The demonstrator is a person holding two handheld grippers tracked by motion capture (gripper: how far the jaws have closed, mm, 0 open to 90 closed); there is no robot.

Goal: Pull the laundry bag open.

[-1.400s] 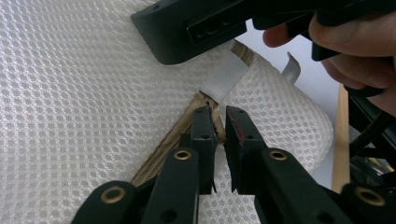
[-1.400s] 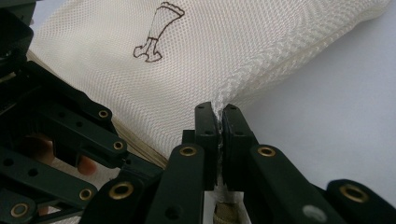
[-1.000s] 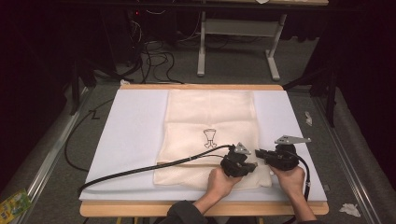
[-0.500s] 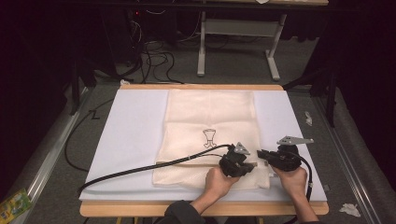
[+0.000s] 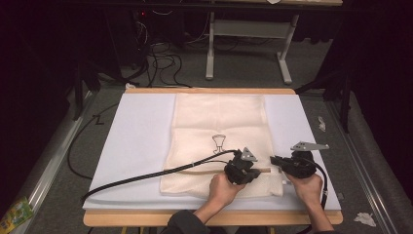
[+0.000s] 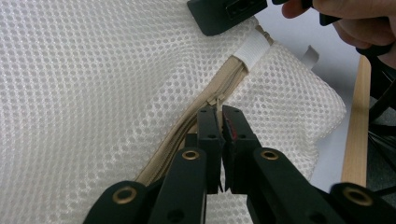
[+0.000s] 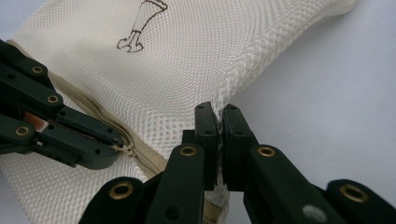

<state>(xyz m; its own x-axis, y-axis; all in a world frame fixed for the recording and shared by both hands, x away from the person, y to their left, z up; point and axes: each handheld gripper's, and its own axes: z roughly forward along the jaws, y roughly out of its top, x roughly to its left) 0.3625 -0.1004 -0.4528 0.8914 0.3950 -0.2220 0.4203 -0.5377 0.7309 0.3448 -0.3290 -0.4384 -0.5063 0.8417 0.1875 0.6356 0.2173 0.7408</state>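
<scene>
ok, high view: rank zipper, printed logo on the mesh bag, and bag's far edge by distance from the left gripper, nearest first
1. Zipper: right at the left gripper, running toward the right gripper.
2. Printed logo: just beyond, mid-bag.
3. Far edge of the mesh bag: at the table's far side.

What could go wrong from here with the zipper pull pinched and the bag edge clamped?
The left hand-held gripper grips the small zipper pull only at its jaw tips, so it may slip off under a tug. The right hand-held gripper clamps just a thin fold at the mesh bag edge; pulling could stretch the mesh or drag the bag across the white mat.
</scene>
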